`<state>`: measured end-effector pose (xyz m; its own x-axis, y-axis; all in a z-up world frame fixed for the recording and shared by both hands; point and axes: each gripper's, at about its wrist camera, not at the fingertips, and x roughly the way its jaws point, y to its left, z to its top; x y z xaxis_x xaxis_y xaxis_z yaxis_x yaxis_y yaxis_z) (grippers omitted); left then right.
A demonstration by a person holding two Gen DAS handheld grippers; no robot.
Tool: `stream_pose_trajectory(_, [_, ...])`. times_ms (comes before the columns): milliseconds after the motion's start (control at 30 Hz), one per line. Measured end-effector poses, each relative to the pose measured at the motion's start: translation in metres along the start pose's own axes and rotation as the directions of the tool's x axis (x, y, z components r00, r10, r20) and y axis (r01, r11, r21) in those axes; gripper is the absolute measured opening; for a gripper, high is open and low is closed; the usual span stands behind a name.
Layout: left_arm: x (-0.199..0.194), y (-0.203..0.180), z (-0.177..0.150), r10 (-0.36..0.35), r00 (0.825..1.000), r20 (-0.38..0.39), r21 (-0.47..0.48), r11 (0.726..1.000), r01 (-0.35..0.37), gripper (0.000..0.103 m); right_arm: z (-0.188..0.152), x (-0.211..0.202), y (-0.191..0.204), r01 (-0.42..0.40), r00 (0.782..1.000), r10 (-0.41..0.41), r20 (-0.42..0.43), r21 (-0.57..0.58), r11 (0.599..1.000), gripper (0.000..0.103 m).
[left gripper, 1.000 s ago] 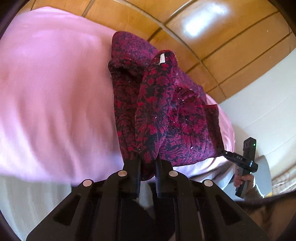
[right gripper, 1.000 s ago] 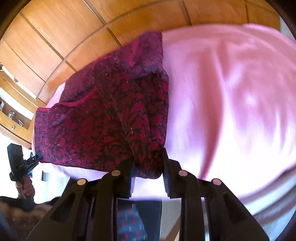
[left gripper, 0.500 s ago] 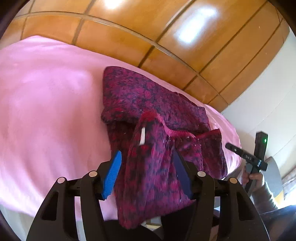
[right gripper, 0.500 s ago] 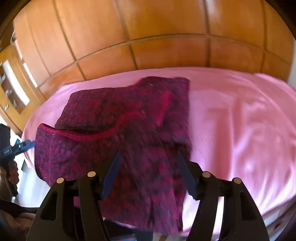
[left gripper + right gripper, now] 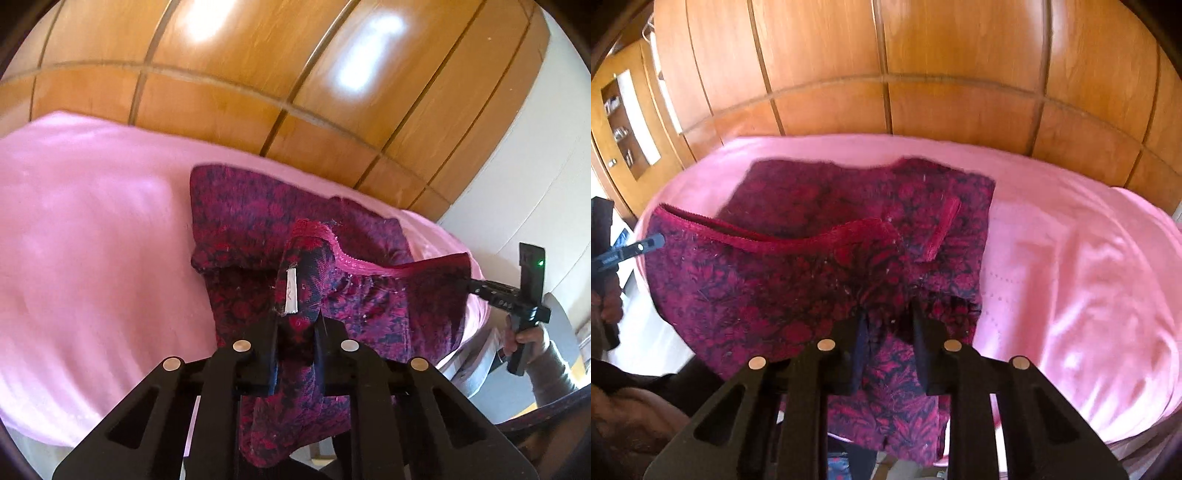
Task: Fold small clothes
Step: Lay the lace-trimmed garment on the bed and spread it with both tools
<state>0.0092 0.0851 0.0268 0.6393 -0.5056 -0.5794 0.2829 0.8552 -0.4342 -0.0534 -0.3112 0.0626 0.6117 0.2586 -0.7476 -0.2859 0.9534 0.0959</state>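
Garment, left wrist view: dark red patterned cloth [image 5: 295, 236] lies partly folded on the pink bedsheet [image 5: 92, 240], near the wooden wall panels [image 5: 258, 74].
Left gripper [image 5: 295, 343]: jaws clamped on a bunched fold of the garment; a white label [image 5: 291, 291] sits just above the fingertips.
Hidden: cloth below the jaws hangs out of frame; the sheet is blurred.
Right gripper, far side [image 5: 509, 295]: at the waistband [image 5: 388, 267] corner; jaw state unreadable here.
Garment, right wrist view: cloth [image 5: 820, 236] spreads across the sheet [image 5: 1071, 258].
Right gripper [image 5: 886, 328]: jaws clamped on gathered fabric.
Cut off: left gripper [image 5: 642, 245] shows only its tip at the frame edge.
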Motion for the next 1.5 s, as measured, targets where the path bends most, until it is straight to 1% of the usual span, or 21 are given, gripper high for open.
stream_pose_trajectory(100, [-0.005,-0.006,0.014,0.0,0.999,0.05,0.013,1.0,-0.001,0.014,0.015,-0.02,-0.005,-0.011,0.998,0.008,0.067,0.041,0.999,0.021])
stream_pose_trajectory(200, [0.001,-0.006,0.037,0.019,0.996,0.089,0.027,0.999,-0.021,0.014,0.031,-0.02,-0.013,-0.004,0.994,-0.004,0.105,0.076,0.997,0.021])
stream_pose_trajectory(267, [0.014,-0.003,0.053,0.039,0.994,0.098,0.031,0.999,-0.042,0.014,0.044,-0.007,-0.016,0.022,0.994,-0.03,0.107,0.081,0.996,0.02])
stream_pose_trajectory(367, [0.038,0.008,0.074,0.069,0.993,0.094,0.006,0.998,-0.07,0.013,0.063,0.019,-0.024,0.045,0.993,-0.057,0.1,0.115,0.992,0.02])
stream_pose_trajectory(533, [0.077,0.031,0.102,0.129,0.989,0.079,-0.027,0.992,-0.127,0.013,0.098,0.059,-0.039,0.114,0.985,-0.134,0.112,0.163,0.98,0.019])
stream_pose_trajectory(600, [0.096,0.04,0.115,0.152,0.986,0.064,-0.033,0.988,-0.151,0.013,0.11,0.074,-0.044,0.13,0.983,-0.151,0.108,0.185,0.974,0.019])
stream_pose_trajectory(667, [0.114,0.048,0.125,0.183,0.982,0.048,-0.036,0.983,-0.181,0.013,0.124,0.092,-0.047,0.166,0.977,-0.187,0.099,0.186,0.968,0.019])
stream_pose_trajectory(767, [0.139,0.06,0.136,0.227,0.974,0.015,-0.049,0.973,-0.226,0.013,0.138,0.124,-0.055,0.208,0.972,-0.225,0.066,0.2,0.957,0.019])
stream_pose_trajectory(933, [0.18,0.085,0.141,0.291,0.955,-0.065,-0.073,0.953,-0.295,0.013,0.145,0.167,-0.07,0.256,0.965,-0.263,-0.004,0.232,0.938,0.019])
stream_pose_trajectory(967, [0.19,0.093,0.14,0.297,0.95,-0.097,-0.084,0.949,-0.305,0.013,0.145,0.176,-0.074,0.263,0.964,-0.265,-0.022,0.232,0.937,0.019])
stream_pose_trajectory(1033, [0.204,0.101,0.136,0.306,0.944,-0.127,-0.085,0.944,-0.318,0.013,0.141,0.192,-0.08,0.272,0.962,-0.264,-0.065,0.236,0.933,0.019])
stream_pose_trajectory(1067, [0.209,0.104,0.134,0.302,0.943,-0.14,-0.095,0.944,-0.316,0.013,0.139,0.197,-0.082,0.272,0.962,-0.262,-0.073,0.24,0.932,0.02])
stream_pose_trajectory(1133, [0.211,0.104,0.135,0.312,0.939,-0.142,-0.084,0.942,-0.326,0.013,0.139,0.199,-0.083,0.274,0.962,-0.263,-0.078,0.237,0.932,0.02])
stream_pose_trajectory(1167, [0.21,0.102,0.136,0.319,0.936,-0.147,-0.077,0.94,-0.332,0.016,0.14,0.199,-0.083,0.275,0.961,-0.263,-0.082,0.235,0.932,0.021])
stream_pose_trajectory(1233, [0.203,0.098,0.139,0.329,0.934,-0.139,-0.067,0.938,-0.34,0.018,0.142,0.195,-0.084,0.269,0.963,-0.255,-0.087,0.245,0.931,0.031])
stream_pose_trajectory(1267, [0.196,0.094,0.14,0.34,0.932,-0.124,-0.06,0.935,-0.349,0.022,0.141,0.192,-0.084,0.266,0.964,-0.253,-0.084,0.258,0.929,0.042])
stream_pose_trajectory(1300, [0.189,0.088,0.14,0.363,0.925,-0.11,-0.053,0.928,-0.37,0.027,0.142,0.187,-0.085,0.263,0.965,-0.253,-0.072,0.27,0.926,0.052])
stream_pose_trajectory(1333, [0.181,0.083,0.141,0.391,0.916,-0.089,-0.048,0.917,-0.396,0.036,0.142,0.177,-0.085,0.258,0.966,-0.255,-0.047,0.288,0.922,0.055])
stream_pose_trajectory(1367, [0.171,0.077,0.14,0.412,0.909,-0.054,-0.04,0.909,-0.415,0.036,0.142,0.168,-0.084,0.254,0.966,-0.258,-0.027,0.298,0.92,0.056])
stream_pose_trajectory(1433, [0.149,0.063,0.134,0.428,0.904,0.013,-0.017,0.904,-0.428,0.036,0.139,0.145,-0.076,0.237,0.966,-0.257,0.026,0.303,0.923,0.056])
stream_pose_trajectory(1500, [0.128,0.047,0.122,0.413,0.908,0.07,0.009,0.91,-0.414,0.036,0.134,0.127,-0.062,0.201,0.971,-0.23,0.07,0.287,0.936,0.056])
